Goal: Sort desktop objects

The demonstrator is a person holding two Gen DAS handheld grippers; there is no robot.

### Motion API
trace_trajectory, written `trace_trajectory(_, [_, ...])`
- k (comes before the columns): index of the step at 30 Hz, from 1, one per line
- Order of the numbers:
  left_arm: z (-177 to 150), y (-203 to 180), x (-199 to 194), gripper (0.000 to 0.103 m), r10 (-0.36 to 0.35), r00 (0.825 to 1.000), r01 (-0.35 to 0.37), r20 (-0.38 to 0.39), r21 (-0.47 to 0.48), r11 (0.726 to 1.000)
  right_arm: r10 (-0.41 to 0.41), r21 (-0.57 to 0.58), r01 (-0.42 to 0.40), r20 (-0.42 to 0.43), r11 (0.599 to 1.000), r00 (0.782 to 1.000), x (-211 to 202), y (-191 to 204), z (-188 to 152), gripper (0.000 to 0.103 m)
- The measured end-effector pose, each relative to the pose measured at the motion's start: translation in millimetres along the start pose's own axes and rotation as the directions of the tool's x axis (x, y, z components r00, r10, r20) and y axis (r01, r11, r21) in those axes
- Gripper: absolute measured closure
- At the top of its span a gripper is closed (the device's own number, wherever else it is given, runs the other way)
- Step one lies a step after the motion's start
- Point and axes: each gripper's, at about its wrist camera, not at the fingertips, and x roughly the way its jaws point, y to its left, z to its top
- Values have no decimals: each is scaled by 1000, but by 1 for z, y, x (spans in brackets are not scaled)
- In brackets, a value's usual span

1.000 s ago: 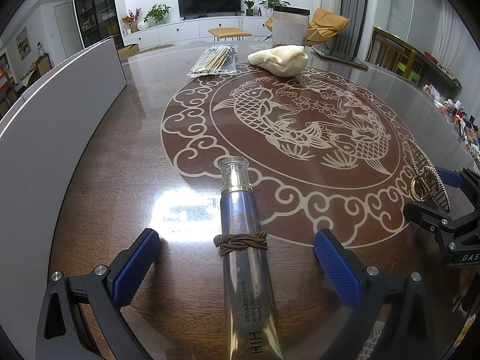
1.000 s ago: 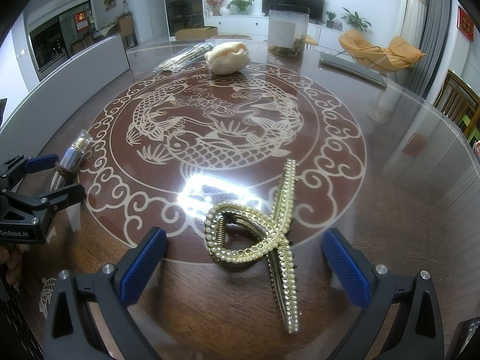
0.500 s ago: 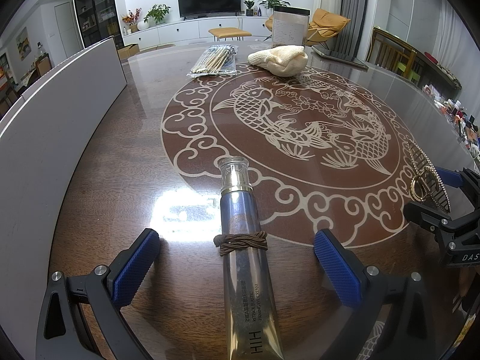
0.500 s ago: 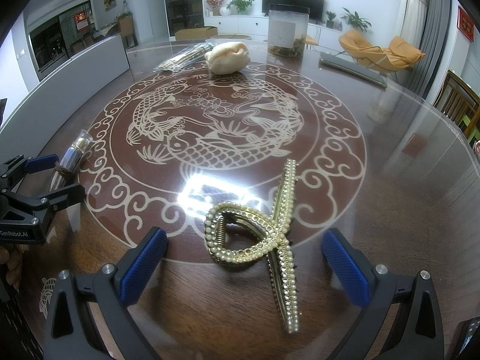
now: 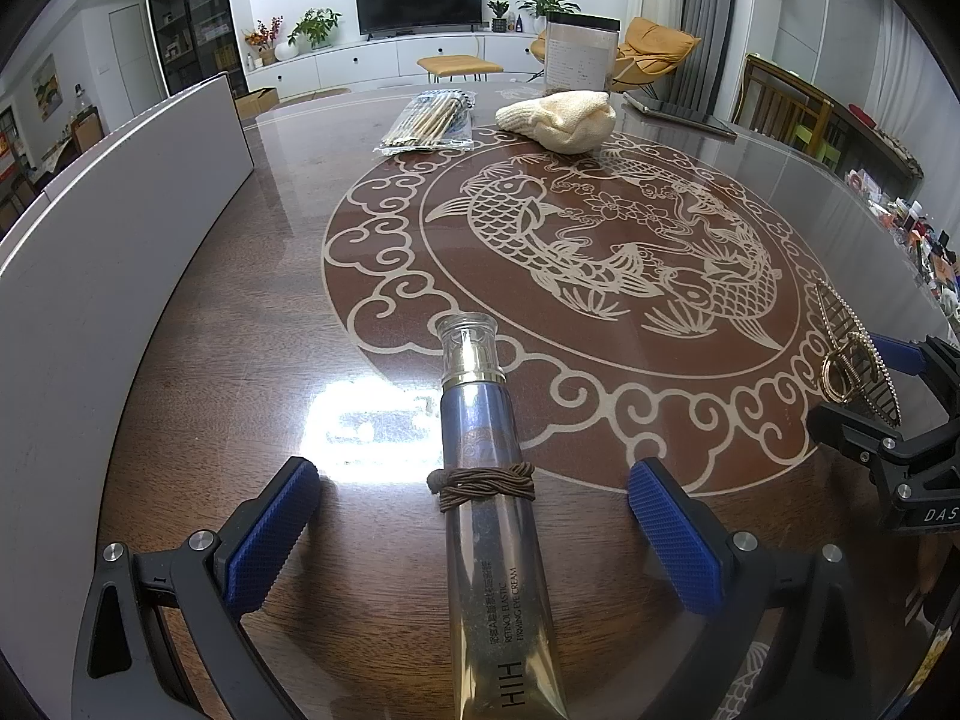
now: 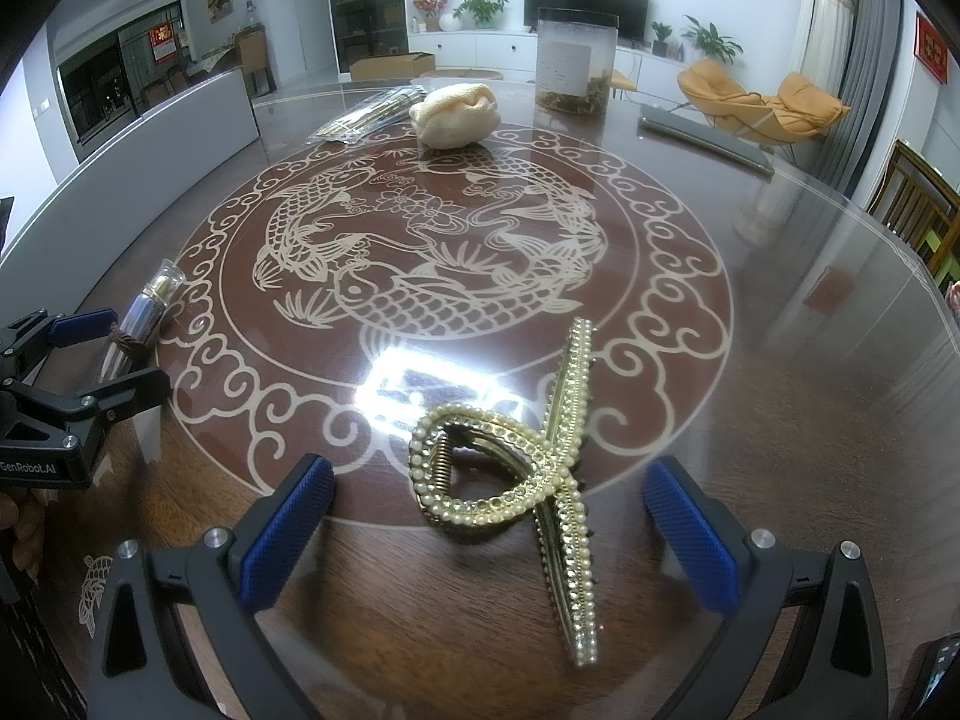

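An eye cream tube (image 5: 489, 498) with a clear cap and a brown hair tie (image 5: 483, 480) wrapped round it lies on the table between the open fingers of my left gripper (image 5: 474, 516), not gripped. It also shows in the right wrist view (image 6: 141, 318). A gold pearl hair claw (image 6: 528, 474) lies between the open fingers of my right gripper (image 6: 489, 516), not gripped. The claw also shows in the left wrist view (image 5: 855, 354). A rolled cream cloth (image 5: 561, 117) and a packet of sticks (image 5: 429, 120) lie at the far side.
The round brown table (image 5: 240, 300) has a koi inlay under glass. A clear jar (image 6: 576, 60) and a flat dark device (image 6: 702, 135) stand at the far edge. A grey curved wall panel (image 5: 90, 252) runs along the left.
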Motion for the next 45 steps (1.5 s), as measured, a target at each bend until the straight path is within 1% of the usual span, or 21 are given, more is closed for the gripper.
trace_trajectory(12, [1,0,1,0,0,1000,0,-1,0,1000,0,0,0,0,1000,1000,0,0,0,0])
trace_trajectory(15, [-1,2,-3,0,-8,1000,8,-6,14,1000,2,2,-2,0,1000,1000,-1,0,0,0])
trace_trajectory(16, [-2,2,-5,3,-10,1000,11,-5,18,1000,12,8,-12,4,1000,1000,-2,-2,0,0])
trace_trajectory(17, [-2,2,-7,9,-15,1000,14,7,24,1000,39,21,-39,15,999,999,-4,-5,0,0])
trace_trajectory(18, [-2,1,-11,26,-24,999,23,24,38,999,58,35,-59,23,998,998,-5,-8,-1,0])
trace_trajectory(19, [-1,0,-12,46,-32,999,30,33,48,998,65,53,-67,30,996,997,-7,-11,-3,5])
trace_trajectory(20, [0,-1,-15,61,-41,998,38,43,60,997,64,71,-66,41,995,997,-10,-14,-4,13])
trace_trajectory(21, [0,-3,-16,74,-51,998,47,46,69,996,58,75,-62,53,995,997,-13,-14,-6,54])
trace_trajectory(22, [0,-2,-17,74,-68,997,65,45,66,996,34,60,-38,63,997,997,-17,-12,-7,59])
trace_trajectory(24, [0,-1,-23,75,-113,992,110,55,47,993,19,50,-23,79,998,997,-24,-9,-8,59])
trace_trajectory(27, [1,2,-43,75,-171,978,168,117,29,985,44,63,-53,125,997,991,-43,-8,-10,59])
trace_trajectory(29, [-1,7,-60,75,-195,968,196,158,10,980,63,69,-75,155,995,986,-59,-7,-14,59])
trace_trajectory(33, [-14,26,-101,75,-231,941,255,248,-73,964,93,55,-104,177,993,980,-81,-4,-23,59])
trace_trajectory(35, [-19,35,-121,75,-229,932,267,281,-107,958,113,41,-122,180,992,977,-87,0,-24,59])
trace_trajectory(38, [-25,53,-152,75,-214,921,273,326,-150,950,152,-11,-153,203,988,967,-99,18,-16,59])
trace_trajectory(39, [-26,64,-165,75,-209,913,281,351,-171,944,172,-32,-169,214,985,962,-103,26,-11,59])
trace_trajectory(42, [-28,97,-205,75,-167,893,275,417,-215,937,252,-113,-231,253,966,934,-118,61,14,59])
trace_trajectory(43, [-28,109,-216,75,-149,890,266,431,-226,937,284,-141,-254,263,957,922,-122,75,24,59])
trace_trajectory(44, [-29,124,-228,75,-125,889,252,441,-241,937,332,-181,-290,273,940,903,-127,96,39,59])
trace_trajectory(45, [-29,141,-238,75,-98,889,235,448,-261,936,359,-203,-311,276,928,892,-130,110,47,59])
